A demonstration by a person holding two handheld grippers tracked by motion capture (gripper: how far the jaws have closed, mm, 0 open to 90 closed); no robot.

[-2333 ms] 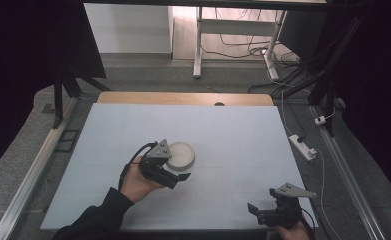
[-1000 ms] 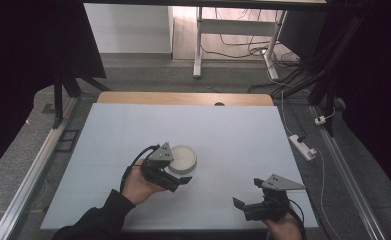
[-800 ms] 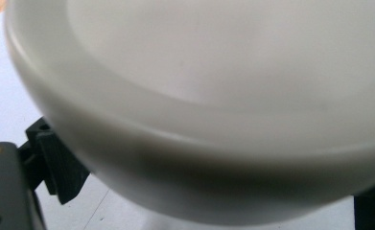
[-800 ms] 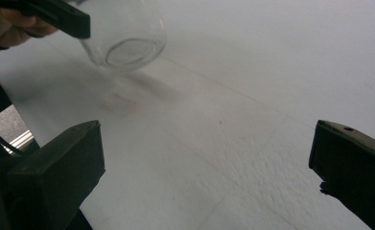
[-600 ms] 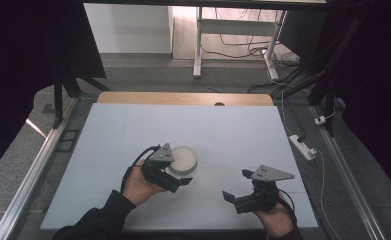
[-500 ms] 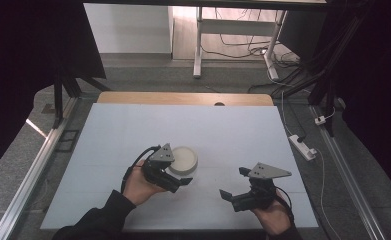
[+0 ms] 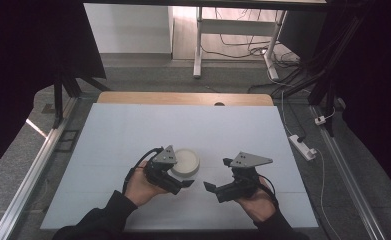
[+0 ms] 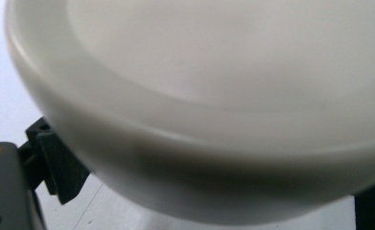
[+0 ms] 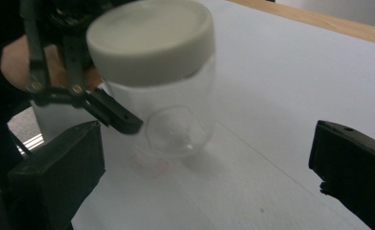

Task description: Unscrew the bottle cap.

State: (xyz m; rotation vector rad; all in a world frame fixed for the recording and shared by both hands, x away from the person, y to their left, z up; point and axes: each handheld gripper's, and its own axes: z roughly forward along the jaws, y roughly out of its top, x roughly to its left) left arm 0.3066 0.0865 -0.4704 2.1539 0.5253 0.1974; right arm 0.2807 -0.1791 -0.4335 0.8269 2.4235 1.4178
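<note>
A clear jar [image 9: 175, 115] with a white lid [image 7: 185, 161] stands tilted on the white table [image 7: 133, 130], left of centre near the front. My left gripper [image 7: 180, 175] is shut on the jar's clear body just under the lid; the lid [image 8: 199, 96] looms close above its jaws. In the right gripper view the lid [image 9: 151, 43] leans toward the camera, and one jaw of the left gripper crosses the glass. My right gripper [image 7: 217, 175] stands open just right of the jar, jaws wide apart [image 9: 204, 177], pointing at it without touching.
A wooden strip [image 7: 183, 98] borders the table's far edge. A white power strip [image 7: 303, 146] and cables lie on the floor to the right. Metal rails [image 7: 33, 165] run along both sides. A white table frame [image 7: 198, 40] stands behind.
My right gripper has moved from the front right corner leftward and forward, up close to the jar. The left gripper and the jar have stayed put.
</note>
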